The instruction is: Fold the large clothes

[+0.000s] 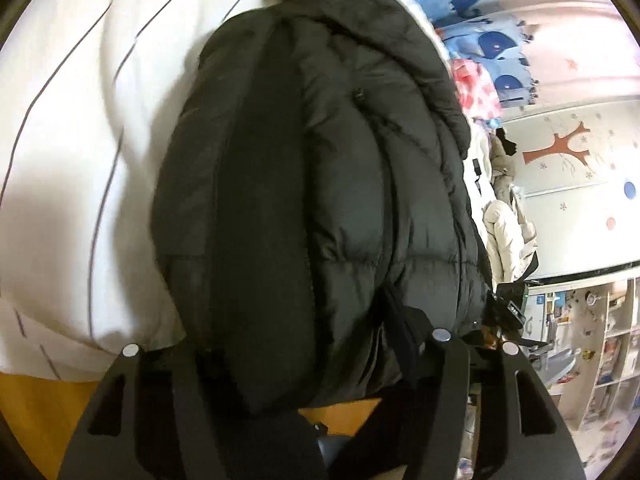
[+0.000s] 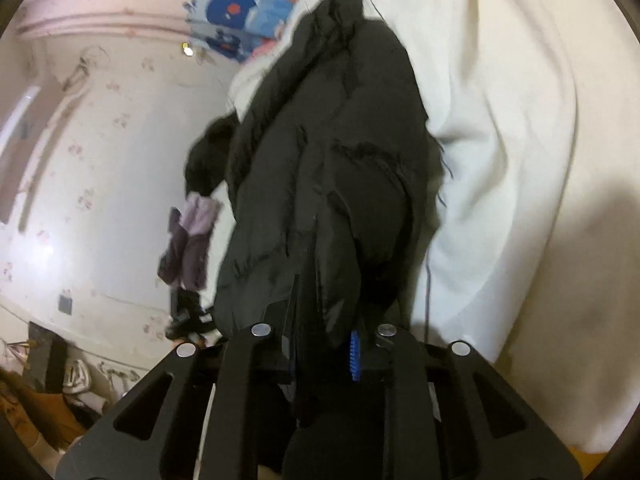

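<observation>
While it lies on the white bedsheet (image 1: 80,128), black puffer jacket (image 1: 320,168) sits bunched | left tool (image 1: 304,344): part closed around jacket hem | right tool (image 2: 324,344): clamped tight on jacket fold | patterned quilt (image 1: 472,36): beyond jacket.

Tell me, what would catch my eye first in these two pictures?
A big black puffer jacket fills the middle of both views, lying on a white bedcover. The left gripper and right gripper each pinch its near edge. Behind it lies a bright blue whale-print fabric.
</observation>
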Demonstrator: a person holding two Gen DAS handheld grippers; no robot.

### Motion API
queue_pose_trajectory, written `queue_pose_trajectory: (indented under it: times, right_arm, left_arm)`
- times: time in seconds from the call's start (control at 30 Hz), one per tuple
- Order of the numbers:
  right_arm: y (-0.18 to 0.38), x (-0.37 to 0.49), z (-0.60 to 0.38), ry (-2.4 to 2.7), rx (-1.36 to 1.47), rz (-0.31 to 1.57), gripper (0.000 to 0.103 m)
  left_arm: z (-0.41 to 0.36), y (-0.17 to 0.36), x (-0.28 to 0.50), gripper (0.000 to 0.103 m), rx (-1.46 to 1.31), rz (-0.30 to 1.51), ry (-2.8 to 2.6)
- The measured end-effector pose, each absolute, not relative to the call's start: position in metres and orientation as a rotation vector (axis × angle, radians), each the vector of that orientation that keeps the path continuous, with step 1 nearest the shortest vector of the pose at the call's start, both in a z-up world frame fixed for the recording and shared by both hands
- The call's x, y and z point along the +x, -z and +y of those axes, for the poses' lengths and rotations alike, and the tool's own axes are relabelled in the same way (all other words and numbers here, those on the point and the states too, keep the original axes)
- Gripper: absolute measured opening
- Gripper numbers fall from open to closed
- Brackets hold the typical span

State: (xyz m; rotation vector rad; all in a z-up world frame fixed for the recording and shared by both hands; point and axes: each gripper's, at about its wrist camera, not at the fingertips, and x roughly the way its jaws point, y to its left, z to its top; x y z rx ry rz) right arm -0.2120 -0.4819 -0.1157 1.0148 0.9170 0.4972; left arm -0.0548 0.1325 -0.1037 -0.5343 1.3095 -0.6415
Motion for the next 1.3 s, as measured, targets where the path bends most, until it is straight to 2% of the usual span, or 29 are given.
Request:
queue_pose_trajectory:
  times: [0.03,0.1,0.17,0.33,0.47,0.57,0.63,0.67,0.7,0.73,0.87,0.93,1.0,1.07,1.1,1.17,1.27,1.3]
  right_arm:
    - [0.112,-0.213,-0.482,-0.508,1.031,0.883,0.010]
    - [0.096,-0.212,-0.481,-0.543,1.057,0.777,0.007]
    - [0.076,-0.211,-0.485,-0.573,1.095,0.663,0.006]
    - [0.013,-0.213,-0.480,-0.672,1.082,0.488,0.006]
    - [-0.043,-0.250,-0.480,-0.751,1.004,0.403,0.006]
    - [-0.070,-0.290,-0.483,-0.779,0.933,0.398,0.006]
    - [-0.074,-0.320,-0.479,-0.825,0.847,0.488,0.008]
    - [-0.071,-0.336,-0.479,-0.821,0.799,0.551,0.010]
    - [-0.064,-0.351,-0.482,-0.785,0.758,0.614,0.017]
    - [-0.056,-0.361,-0.486,-0.740,0.737,0.664,0.019]
    - [-0.033,-0.370,-0.510,-0.528,0.726,0.782,0.019]
    - [-0.042,-0.349,-0.503,-0.491,0.671,0.775,0.020]
    - [-0.055,-0.314,-0.493,-0.546,0.681,0.729,0.022]
    - [-0.058,-0.276,-0.483,-0.552,0.668,0.714,0.048]
    - [-0.060,-0.257,-0.477,-0.513,0.626,0.730,0.069]
    - [-0.064,-0.220,-0.480,-0.508,0.693,0.687,0.070]
    - [-0.075,-0.223,-0.514,-0.632,0.959,0.407,0.074]
    - [-0.083,-0.235,-0.526,-0.555,0.928,0.358,0.088]
  left_arm:
    - [0.129,0.095,-0.058,0.043,-0.523,1.277,0.644]
    - [0.127,0.077,-0.063,0.021,-0.523,1.227,0.644]
    - [0.125,0.051,-0.068,0.016,-0.520,1.171,0.646]
    - [0.126,-0.011,-0.088,0.012,-0.539,1.044,0.710]
    - [0.136,-0.058,-0.122,0.012,-0.532,0.965,0.773]
    - [0.154,-0.072,-0.150,0.012,-0.522,0.966,0.816]
    - [0.161,-0.069,-0.167,0.012,-0.456,1.019,0.872]
    - [0.168,-0.062,-0.180,0.017,-0.390,1.063,0.873]
    - [0.172,-0.054,-0.186,0.022,-0.358,1.106,0.853]
    - [0.181,-0.042,-0.192,0.023,-0.335,1.164,0.830]
    - [0.219,-0.021,-0.185,0.033,-0.335,1.238,0.681]
    - [0.235,-0.032,-0.170,0.046,-0.354,1.176,0.626]
    - [0.252,-0.047,-0.154,0.068,-0.409,1.109,0.569]
    - [0.249,-0.060,-0.142,0.077,-0.365,1.041,0.539]
    - [0.237,-0.064,-0.130,0.077,-0.321,1.015,0.539]
    - [0.202,-0.064,-0.107,0.077,-0.277,1.000,0.568]
    - [0.154,-0.055,-0.080,0.077,-0.209,0.985,0.626]
    - [0.140,-0.054,-0.074,0.077,-0.195,0.990,0.647]
